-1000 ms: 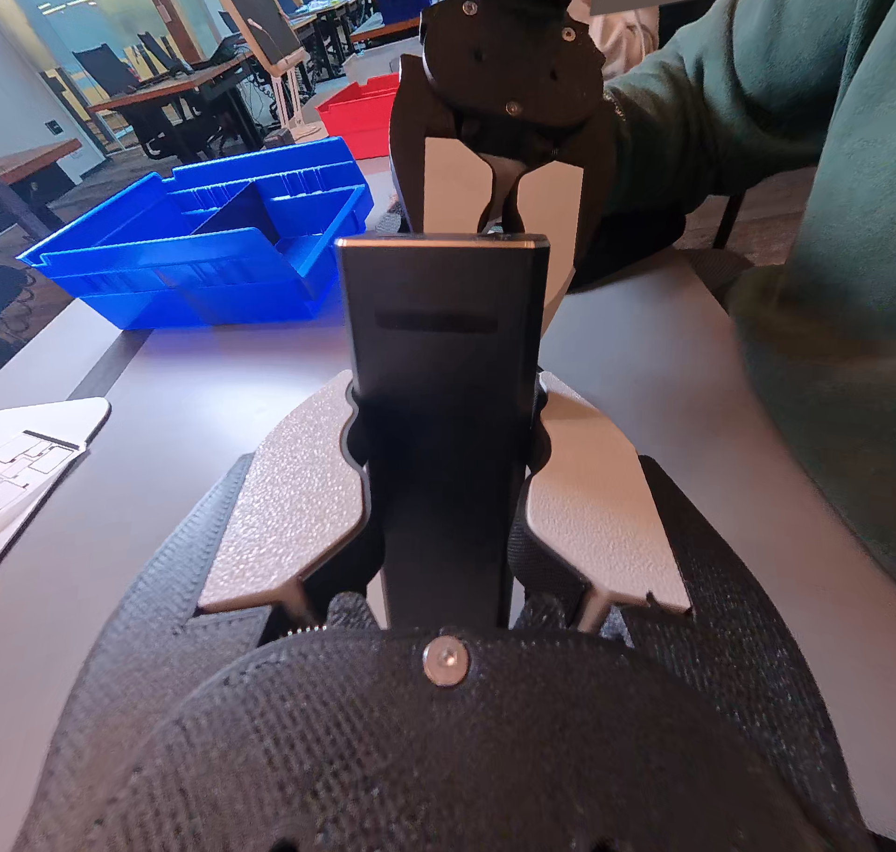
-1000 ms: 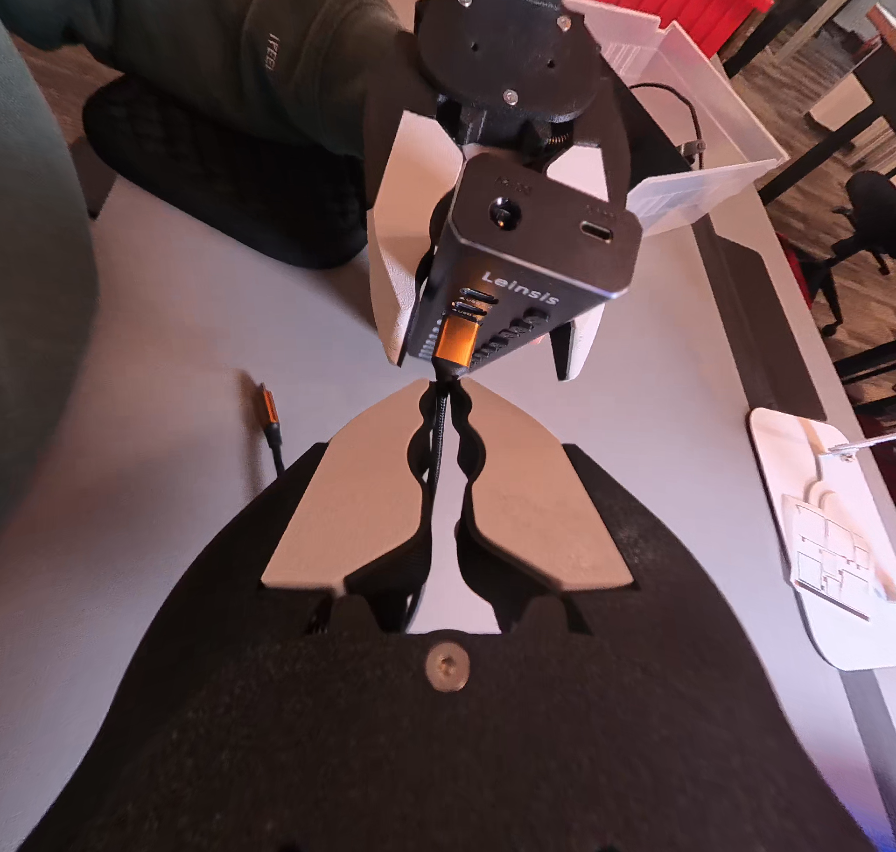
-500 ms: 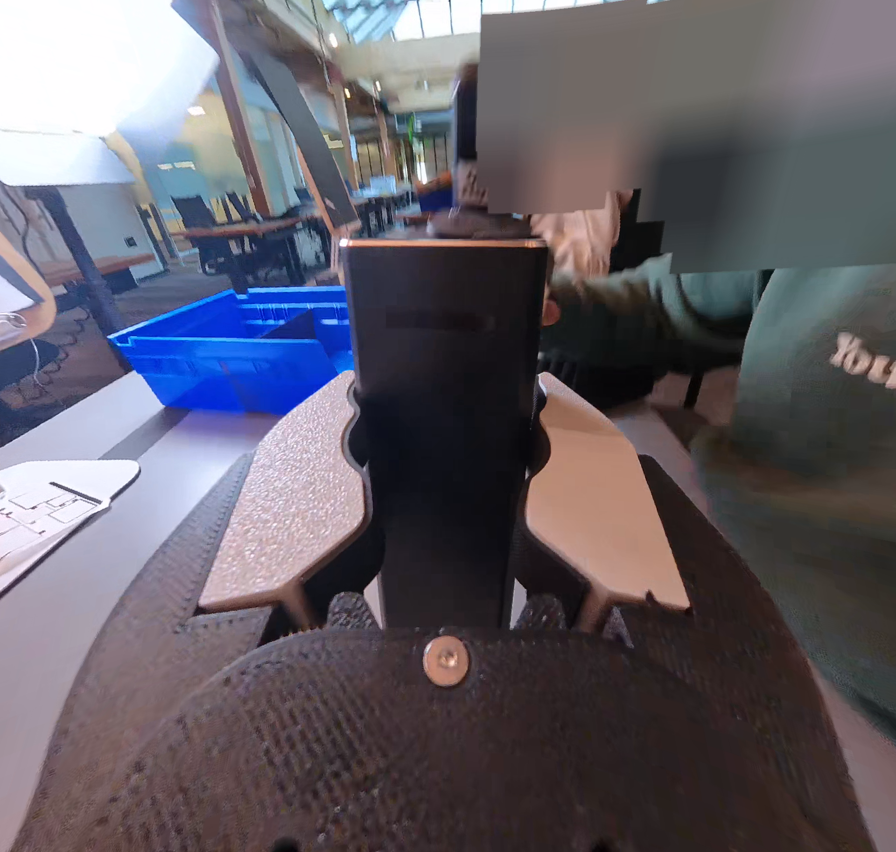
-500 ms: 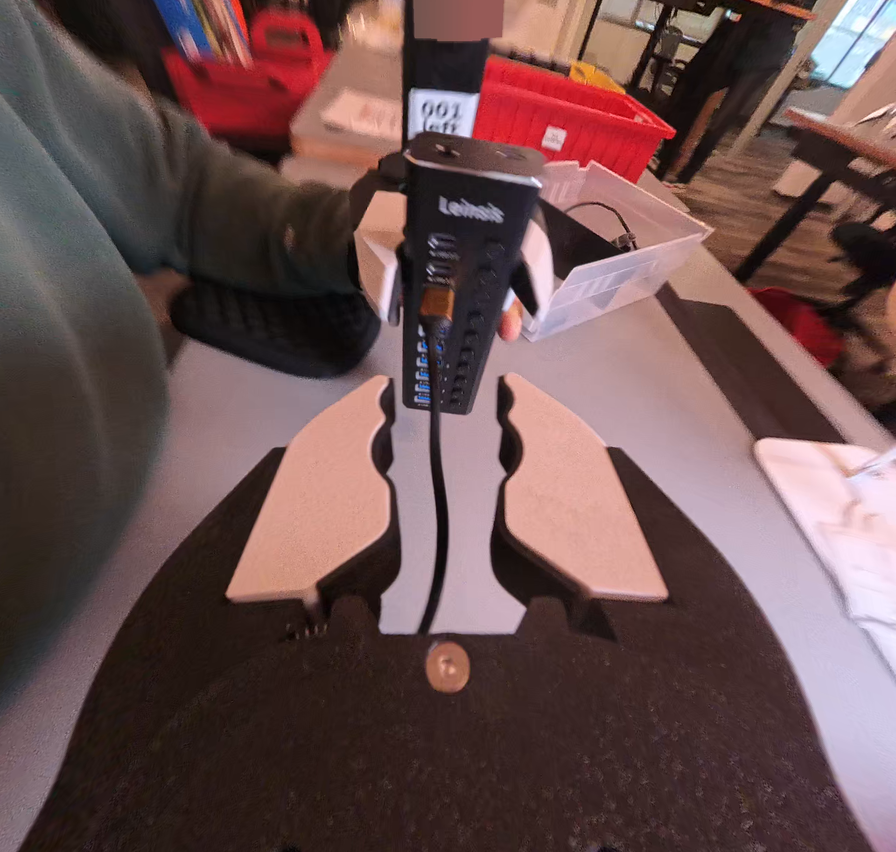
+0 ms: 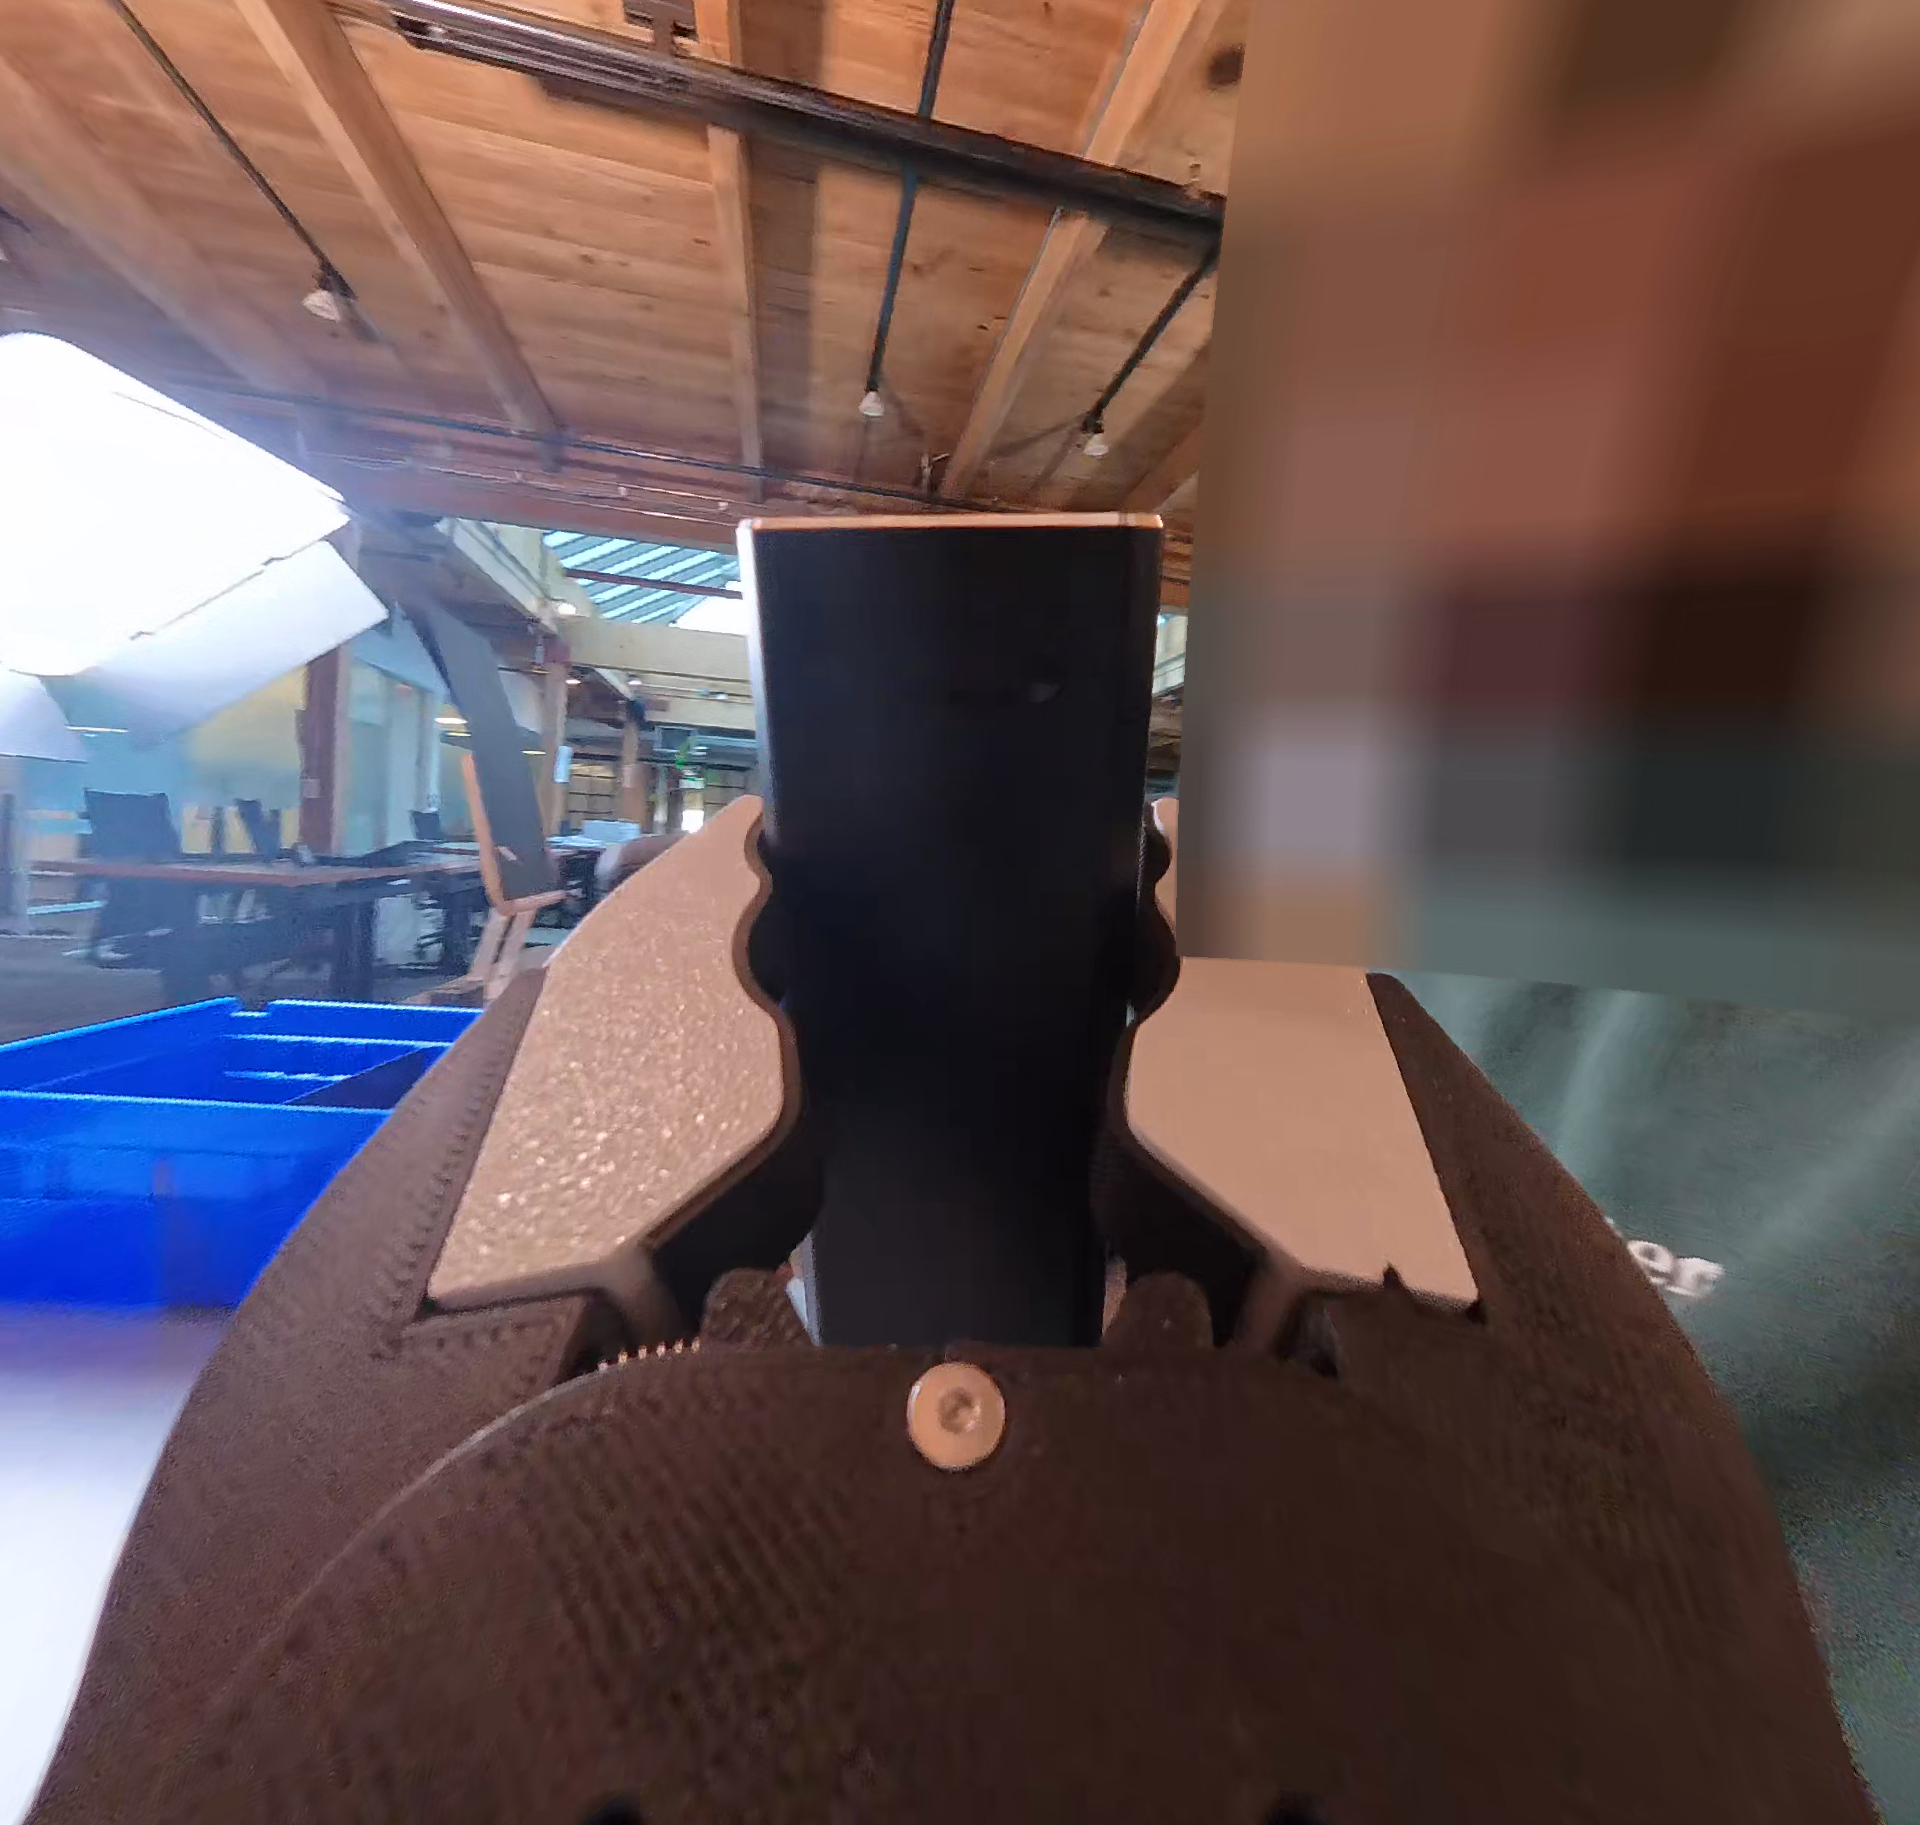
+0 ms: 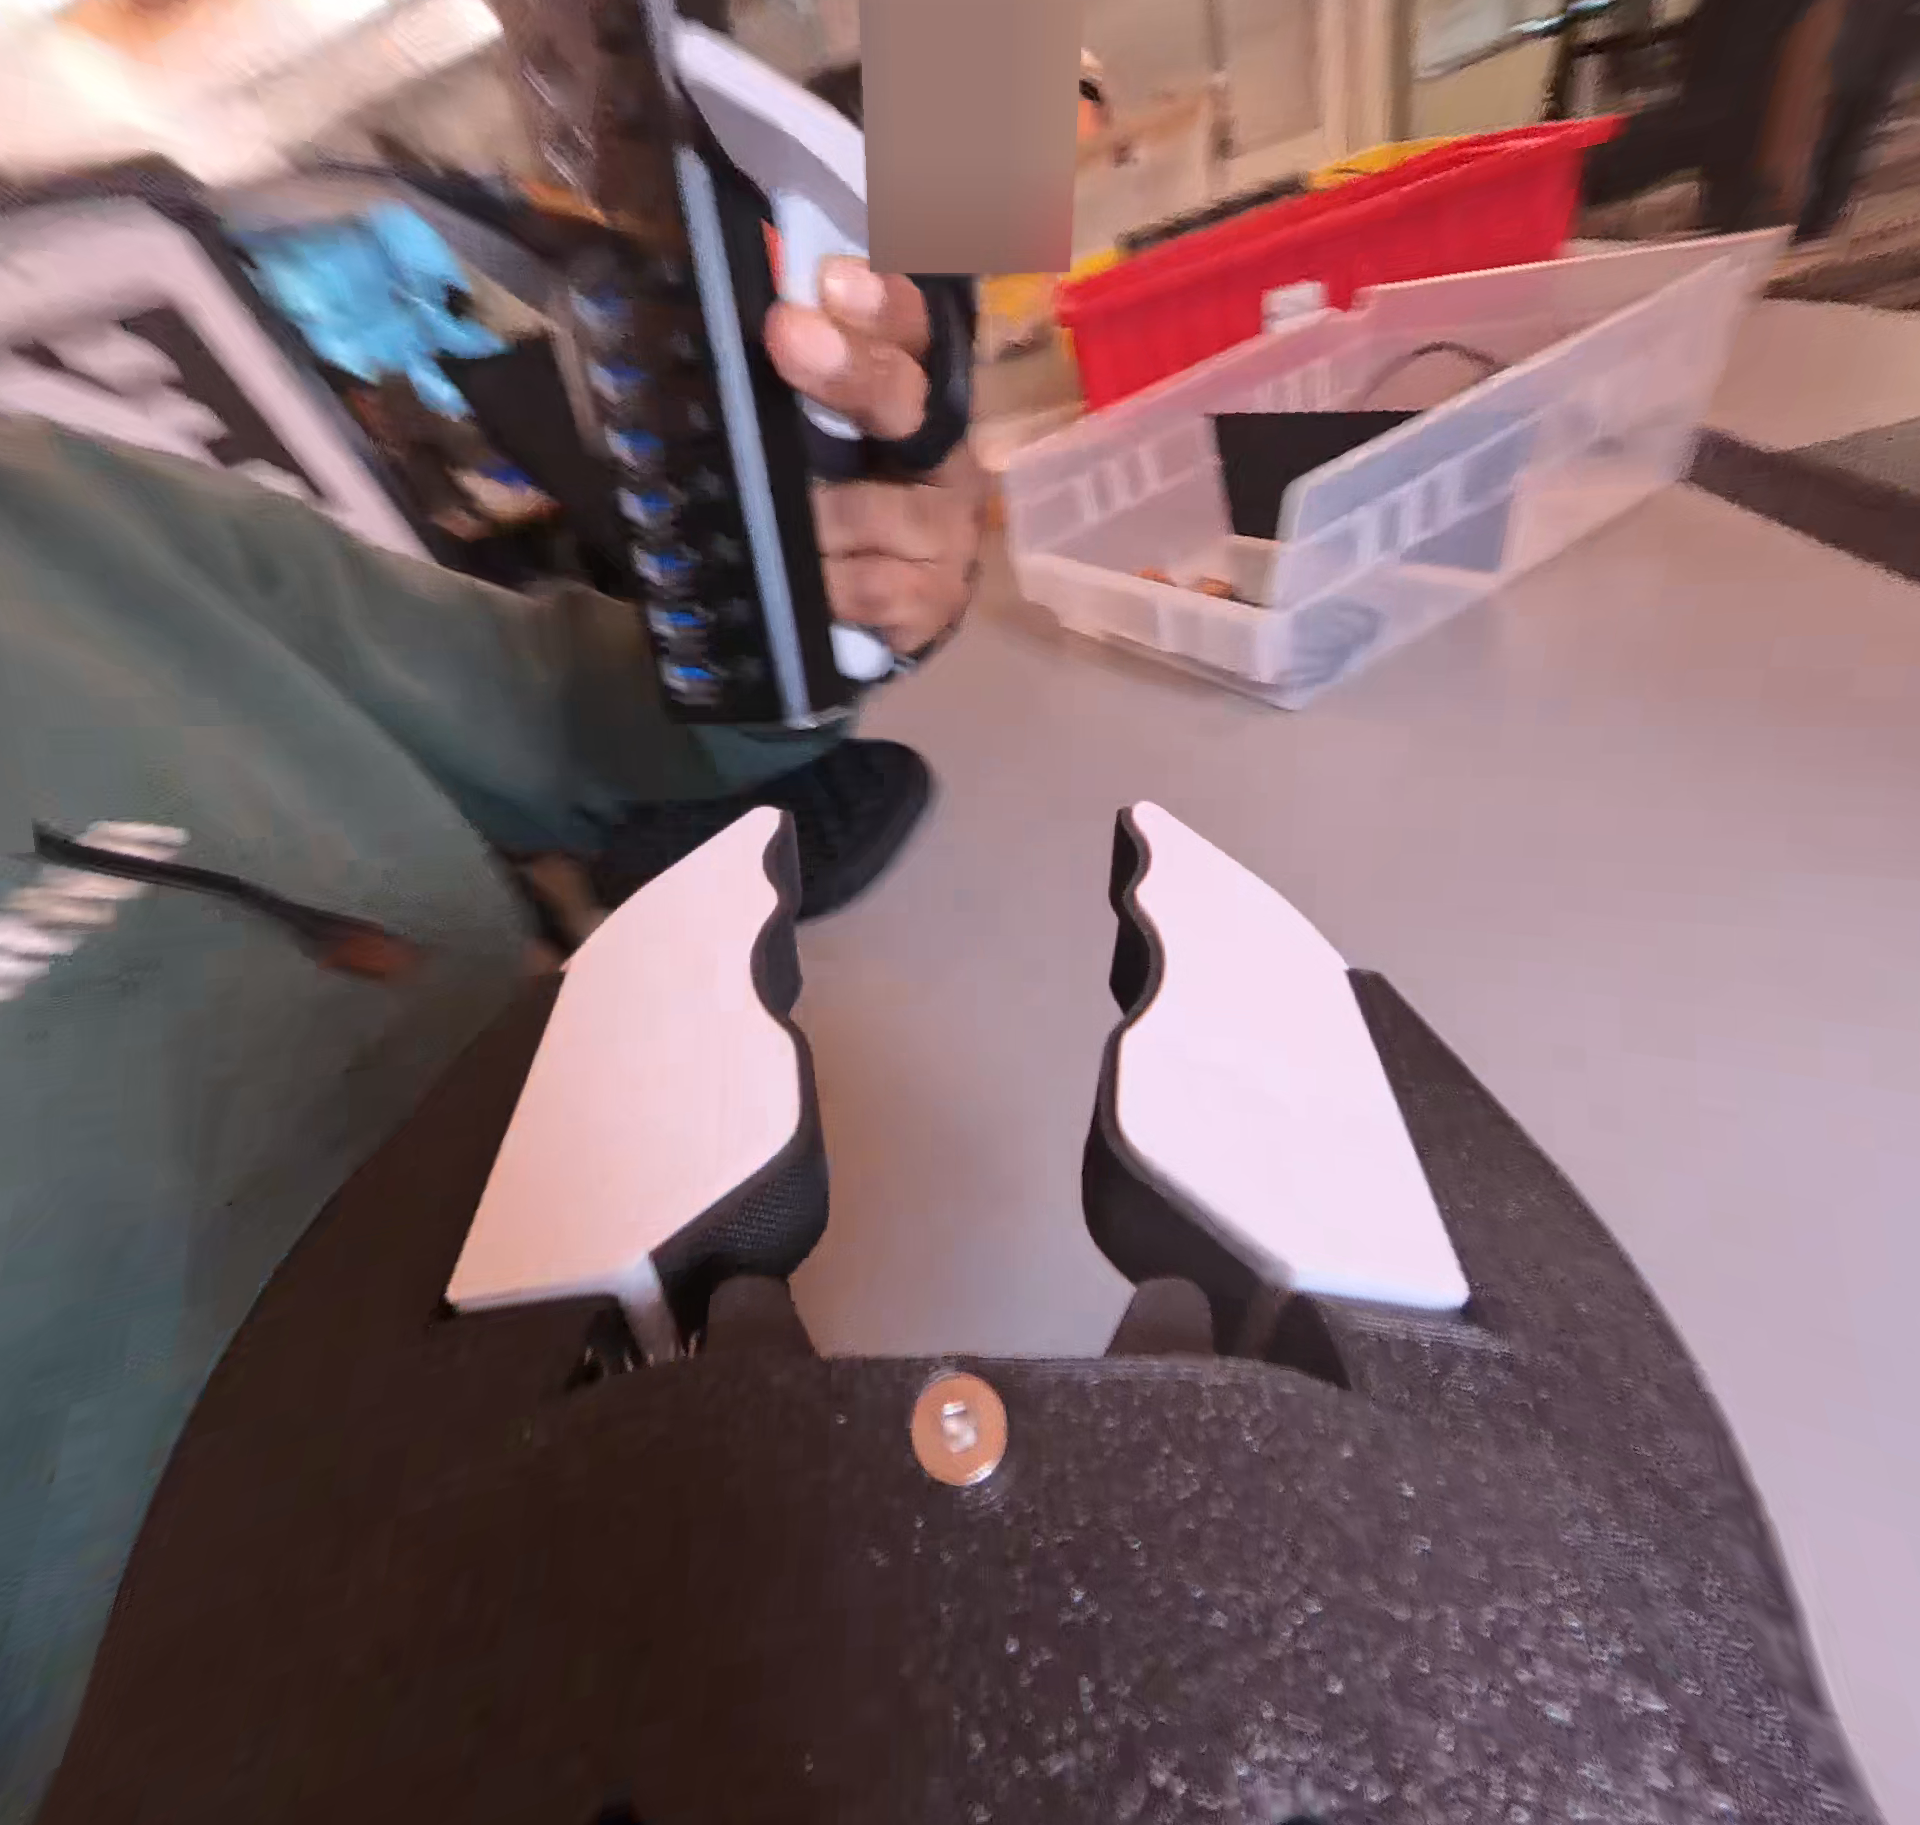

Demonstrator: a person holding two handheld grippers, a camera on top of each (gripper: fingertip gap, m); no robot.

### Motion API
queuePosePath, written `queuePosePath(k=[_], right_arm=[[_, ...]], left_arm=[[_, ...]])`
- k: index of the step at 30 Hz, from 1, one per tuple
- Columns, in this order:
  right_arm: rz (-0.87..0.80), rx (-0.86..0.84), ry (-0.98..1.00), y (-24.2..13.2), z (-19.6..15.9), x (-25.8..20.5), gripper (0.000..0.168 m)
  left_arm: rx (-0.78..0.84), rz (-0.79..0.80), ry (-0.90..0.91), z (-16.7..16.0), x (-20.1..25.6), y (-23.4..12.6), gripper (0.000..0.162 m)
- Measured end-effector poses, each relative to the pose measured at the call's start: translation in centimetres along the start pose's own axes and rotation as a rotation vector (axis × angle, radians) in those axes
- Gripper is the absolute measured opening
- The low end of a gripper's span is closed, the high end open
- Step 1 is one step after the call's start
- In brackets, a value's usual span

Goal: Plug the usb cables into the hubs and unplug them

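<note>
Hub: black multi-port USB hub [image 5: 951, 840] stands upright, clamped between the left gripper [image 5: 956, 902] fingers; in the right wrist view it is raised off the table [image 6: 1455, 892], blue ports facing toward the person's green sleeve [image 6: 260, 653].
Left gripper: clenched on the hub, both pads pressed to its long sides; a hand [image 6: 862, 373] works its handle.
Right gripper: right gripper [image 6: 956, 892] released, jaws apart, nothing between them, aimed at bare table well below the hub.
Cable: a dark braided cable with an orange plug [image 6: 343, 944] hangs at the left edge across the green garment; blurred, and I cannot tell whether its far end sits in a port.
Surroundings: clear plastic bin [image 6: 1403, 528] and red bin [image 6: 1351, 248] behind; blue bin [image 5: 208, 1100] to the left of the hub.
Risk, regrasp: the plug hangs loose against cloth, so a closing jaw could pinch fabric or catch the cable rather than the plug body.
Risk, alignment: a hub held in the air has no backing; a push off the port axis would likely twist it in the pads.
Risk, blur: the right view smears, suggesting fast motion; an overshoot could knock the hub.
</note>
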State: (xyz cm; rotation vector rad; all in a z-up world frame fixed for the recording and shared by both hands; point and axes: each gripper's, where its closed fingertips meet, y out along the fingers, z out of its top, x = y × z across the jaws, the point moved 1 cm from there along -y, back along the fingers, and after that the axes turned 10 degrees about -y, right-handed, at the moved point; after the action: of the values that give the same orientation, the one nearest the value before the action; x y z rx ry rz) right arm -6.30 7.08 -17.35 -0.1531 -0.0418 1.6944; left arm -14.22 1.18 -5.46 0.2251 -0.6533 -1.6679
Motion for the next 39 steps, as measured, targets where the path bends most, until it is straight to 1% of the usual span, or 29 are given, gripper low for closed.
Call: queuePosePath(k=[1, 2, 4, 5, 7, 9, 10, 12, 16, 18, 20, 26, 29, 32, 39], right_arm=[[-0.063, -0.05, -0.068, 0.9, -0.3, 0.0, 0.06], [-0.092, -0.078, -0.123, 2.1, -0.4, -0.8, 0.068], [-0.112, -0.089, -0.191, 4.8, 0.0, -3.0, 0.084], [-0.148, -0.098, -0.223, 5.9, 0.2, -3.5, 0.088], [-0.24, -0.084, -0.245, 7.1, 0.7, -3.2, 0.087], [-0.263, -0.075, -0.235, 7.7, 0.9, -3.1, 0.072], [-0.261, -0.089, -0.237, 7.8, 0.8, -3.1, 0.062], [-0.252, -0.108, -0.242, 7.3, 0.7, -3.0, 0.06], [-0.219, -0.189, -0.252, 5.3, 0.3, -2.7, 0.061], [-0.197, -0.201, -0.229, 4.6, 0.1, -2.8, 0.061], [-0.188, -0.197, -0.241, 4.2, 0.0, -2.8, 0.061], [-0.176, -0.211, -0.265, 3.7, -0.2, -2.9, 0.061], [-0.194, -0.242, -0.327, 3.7, -0.2, -3.2, 0.061], [-0.199, -0.235, -0.353, 3.7, 0.1, -3.5, 0.061], [-0.191, -0.176, -0.357, 3.8, 0.4, -3.7, 0.061]], left_arm=[[-0.001, 0.031, 0.017, -0.1, -0.4, 0.0, 0.065], [0.003, 0.066, 0.031, -0.2, -0.9, 0.1, 0.066], [0.008, 0.117, 0.041, -0.7, -1.8, 0.3, 0.066], [0.012, 0.139, 0.043, -0.9, -2.2, 0.4, 0.065], [0.022, 0.167, 0.041, -1.3, -2.7, 0.7, 0.065], [0.024, 0.203, 0.065, -1.7, -3.2, 0.9, 0.065], [0.023, 0.201, 0.065, -1.8, -3.3, 0.9, 0.066], [0.0, 0.205, 0.077, -1.9, -3.3, 0.9, 0.065], [-0.185, 0.26, 0.145, -3.4, -4.2, -0.3, 0.065], [-0.285, 0.27, 0.177, -4.5, -4.6, -0.7, 0.066], [-0.347, 0.263, 0.185, -5.5, -4.7, -0.8, 0.063], [-0.394, 0.269, 0.183, -6.3, -4.8, -0.8, 0.062], [-0.419, 0.251, 0.23, -6.4, -4.1, -0.4, 0.062], [-0.416, 0.241, 0.241, -6.3, -3.8, -0.2, 0.061], [-0.376, 0.225, 0.201, -6.2, -3.8, -0.2, 0.062]])
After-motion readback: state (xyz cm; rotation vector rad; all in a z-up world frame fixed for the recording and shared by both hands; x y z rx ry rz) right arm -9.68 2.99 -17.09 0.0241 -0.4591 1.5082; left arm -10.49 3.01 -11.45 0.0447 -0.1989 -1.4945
